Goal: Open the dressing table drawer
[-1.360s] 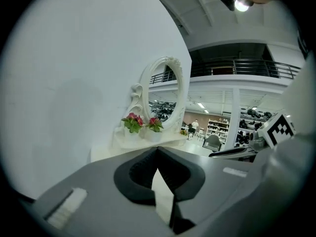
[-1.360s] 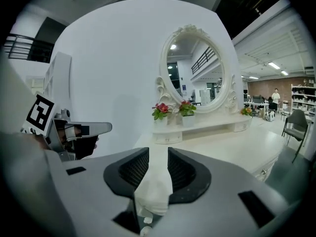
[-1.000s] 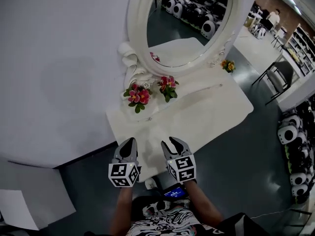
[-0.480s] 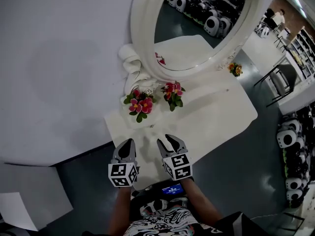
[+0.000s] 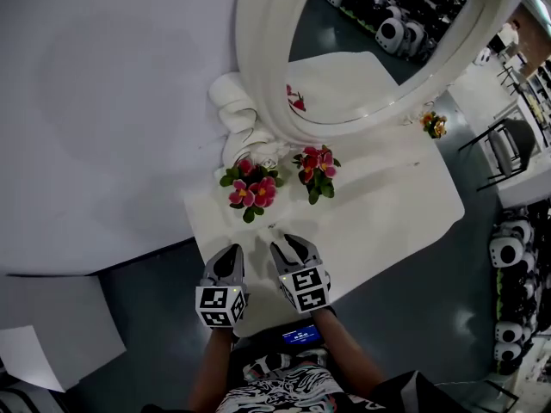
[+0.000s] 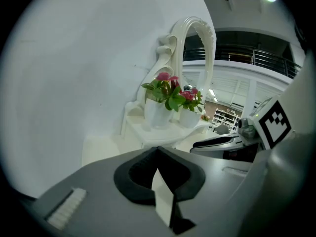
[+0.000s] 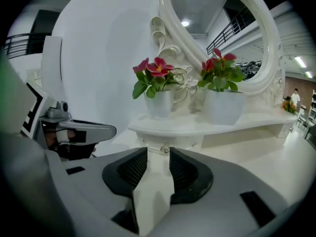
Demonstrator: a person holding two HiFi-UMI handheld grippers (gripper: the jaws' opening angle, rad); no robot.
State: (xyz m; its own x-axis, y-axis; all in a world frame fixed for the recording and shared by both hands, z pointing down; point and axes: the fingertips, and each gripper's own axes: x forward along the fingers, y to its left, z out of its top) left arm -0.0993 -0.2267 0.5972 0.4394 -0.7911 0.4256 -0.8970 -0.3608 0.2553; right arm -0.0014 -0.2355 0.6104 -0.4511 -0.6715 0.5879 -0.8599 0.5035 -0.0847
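Observation:
A white dressing table stands against the wall, with an oval mirror and two pots of pink flowers on its raised back shelf. A small drawer with a metal knob sits under that shelf. In the right gripper view, my right gripper is open by a narrow gap, and the knob lies just ahead between the jaw tips. From the head view, the right gripper hovers over the tabletop in front of the flowers. My left gripper is beside it on the left, its jaws shut and holding nothing.
A white wall rises behind and to the left of the table. A third small flower pot stands at the shelf's far right end. Dark floor with a chair and rows of white machines lies to the right.
Both grippers have moved forward over the tabletop toward the back shelf and flowers. The table and mirror now fill more of the head view.

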